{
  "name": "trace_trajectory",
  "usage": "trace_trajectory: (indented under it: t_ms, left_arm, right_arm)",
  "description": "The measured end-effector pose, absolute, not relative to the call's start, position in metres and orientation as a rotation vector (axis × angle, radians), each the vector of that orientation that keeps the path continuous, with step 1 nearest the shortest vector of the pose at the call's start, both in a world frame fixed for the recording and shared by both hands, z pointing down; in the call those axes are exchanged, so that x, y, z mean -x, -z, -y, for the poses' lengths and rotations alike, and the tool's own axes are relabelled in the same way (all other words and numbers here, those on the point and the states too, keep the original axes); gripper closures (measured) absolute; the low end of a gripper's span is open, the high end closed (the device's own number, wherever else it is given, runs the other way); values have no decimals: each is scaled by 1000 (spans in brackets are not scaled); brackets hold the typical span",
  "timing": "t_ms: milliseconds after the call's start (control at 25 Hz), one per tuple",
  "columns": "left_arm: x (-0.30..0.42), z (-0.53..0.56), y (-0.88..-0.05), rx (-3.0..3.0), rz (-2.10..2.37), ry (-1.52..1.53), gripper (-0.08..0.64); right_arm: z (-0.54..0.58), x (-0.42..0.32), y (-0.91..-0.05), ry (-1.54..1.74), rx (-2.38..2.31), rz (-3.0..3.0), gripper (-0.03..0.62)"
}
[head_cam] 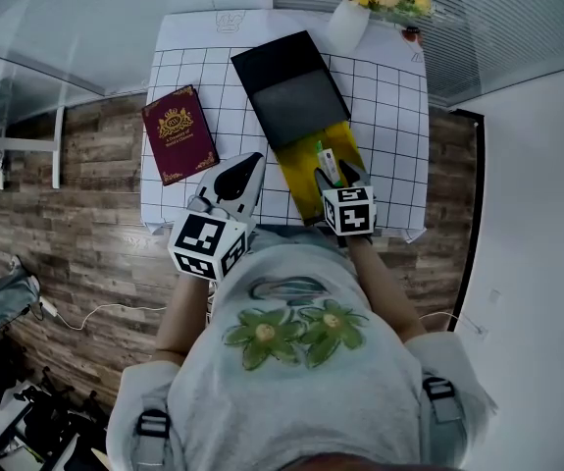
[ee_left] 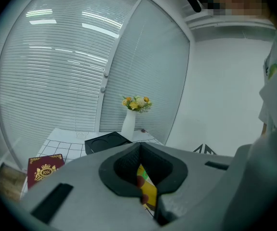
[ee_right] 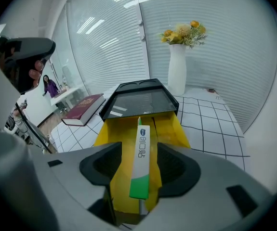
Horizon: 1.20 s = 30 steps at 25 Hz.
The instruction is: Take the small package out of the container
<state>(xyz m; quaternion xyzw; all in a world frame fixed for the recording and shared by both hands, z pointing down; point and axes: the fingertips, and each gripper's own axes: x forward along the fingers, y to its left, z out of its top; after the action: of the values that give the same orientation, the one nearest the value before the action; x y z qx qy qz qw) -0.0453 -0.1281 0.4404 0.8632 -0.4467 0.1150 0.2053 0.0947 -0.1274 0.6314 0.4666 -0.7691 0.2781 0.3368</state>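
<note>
Right gripper view: the slim package [ee_right: 141,146] in the yellow tray [ee_right: 171,128] is straddled by the parted jaws of the right gripper [ee_right: 139,153], which should be closed squarely before lifting, while the left gripper [ee_left: 139,149] is held aside, jaws together and empty.

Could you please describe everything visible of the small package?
The small package is a slim, carton-like box, white with a blue logo, green at its near end. It rests lengthwise in the yellow tray protruding from the black container, between the open jaws of the right hand-held gripper, seemingly untouched by them.
</note>
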Motion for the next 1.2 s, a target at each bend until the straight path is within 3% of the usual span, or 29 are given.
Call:
trace_trajectory:
  t_ms: [760, 1200]
  left_arm:
    - [47, 135, -445, -2393, 1250, -316, 554]
    - [48, 140, -446, -2388, 1249, -318, 553]
  right_arm:
    - [126, -95, -652, -760, -1157, 1955, 377]
    - [125, -96, -659, -778, -1126, 1939, 417]
